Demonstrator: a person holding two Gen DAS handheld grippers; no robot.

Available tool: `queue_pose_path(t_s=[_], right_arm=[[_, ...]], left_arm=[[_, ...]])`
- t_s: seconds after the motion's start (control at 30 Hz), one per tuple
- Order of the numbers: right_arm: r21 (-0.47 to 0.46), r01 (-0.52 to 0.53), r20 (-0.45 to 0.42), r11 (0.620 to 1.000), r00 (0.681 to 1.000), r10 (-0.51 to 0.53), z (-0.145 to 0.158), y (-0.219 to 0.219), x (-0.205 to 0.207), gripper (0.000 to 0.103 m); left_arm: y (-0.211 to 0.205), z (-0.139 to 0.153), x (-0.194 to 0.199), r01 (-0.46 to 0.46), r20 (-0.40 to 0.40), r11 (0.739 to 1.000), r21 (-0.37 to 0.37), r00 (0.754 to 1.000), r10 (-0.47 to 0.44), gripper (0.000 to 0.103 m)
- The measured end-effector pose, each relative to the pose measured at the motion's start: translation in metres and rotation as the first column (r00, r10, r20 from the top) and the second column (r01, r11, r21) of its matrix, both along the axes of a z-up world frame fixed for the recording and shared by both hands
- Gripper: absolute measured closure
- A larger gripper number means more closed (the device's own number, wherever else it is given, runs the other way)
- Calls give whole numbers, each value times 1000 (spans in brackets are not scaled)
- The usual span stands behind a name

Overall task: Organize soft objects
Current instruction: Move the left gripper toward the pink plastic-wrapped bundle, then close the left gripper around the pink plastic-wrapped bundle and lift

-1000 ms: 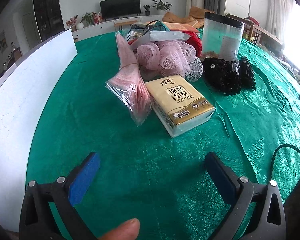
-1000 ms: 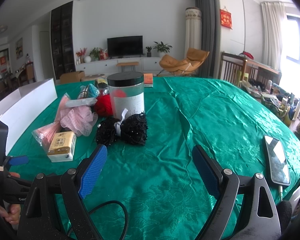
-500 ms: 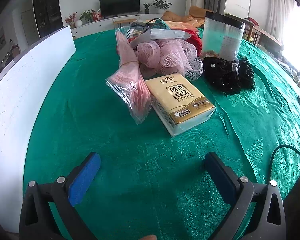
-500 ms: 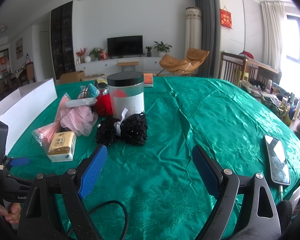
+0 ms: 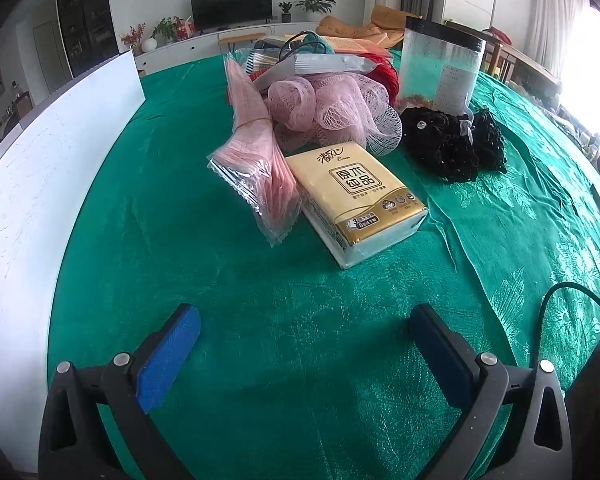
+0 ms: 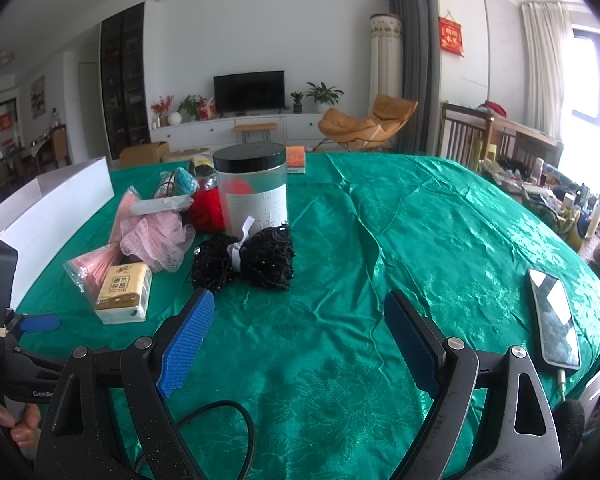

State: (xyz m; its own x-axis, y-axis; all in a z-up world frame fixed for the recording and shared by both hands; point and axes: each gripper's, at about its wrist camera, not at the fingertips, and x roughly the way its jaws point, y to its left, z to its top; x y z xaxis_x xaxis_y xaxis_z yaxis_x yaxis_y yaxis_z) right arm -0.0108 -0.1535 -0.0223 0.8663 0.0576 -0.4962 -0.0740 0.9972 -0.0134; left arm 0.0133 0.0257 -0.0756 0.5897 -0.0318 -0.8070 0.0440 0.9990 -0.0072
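A yellow tissue pack (image 5: pixel 356 196) (image 6: pixel 123 294) lies on the green tablecloth (image 5: pixel 260 300), with a clear bag of pink items (image 5: pixel 256 160) leaning on its left side. Behind them sit a pink mesh sponge (image 5: pixel 332 112) (image 6: pixel 156 240), a red yarn ball (image 6: pixel 208 210) and a black beaded net bundle (image 5: pixel 456 144) (image 6: pixel 252 260). My left gripper (image 5: pixel 304 344) is open, low over the cloth, short of the tissue pack. My right gripper (image 6: pixel 300 340) is open too, nearer than the black bundle, holding nothing.
A clear jar with a black lid (image 6: pixel 252 188) (image 5: pixel 440 68) stands behind the bundle. A long white box (image 5: pixel 40 168) (image 6: pixel 48 216) runs along the left table edge. A phone (image 6: pixel 554 318) on a cable lies at the right edge. A black cable (image 6: pixel 220 432) loops near my right gripper.
The left gripper has edged slightly forward toward the pile, and the fingertip at its bottom edge has slipped out of view. The right gripper has hardly moved.
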Motion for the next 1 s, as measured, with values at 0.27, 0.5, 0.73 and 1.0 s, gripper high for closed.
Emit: queue_pose_path(t_s=[0.27,0.5,0.73,1.0], right_arm=[[-1,-1,-1,1000,1000,1,0,-1,1,14],[0,-2,-7,1000,1000,2,-1,0,0,14],[7,-9,-20,1000,1000,9,-5,0,1,14],[5,-12,-26,1000,1000,12,-4,0,2,14]], left_arm=[[3,0,-4,36,13,999,-2,999,-36,0],[6,1,-2,75,-17,997,-6,997,-76,0],[21,9,-2,77,-19,993,-94,997,-79,0],[53,65,35,23,118,983,-180,993,-1,0]])
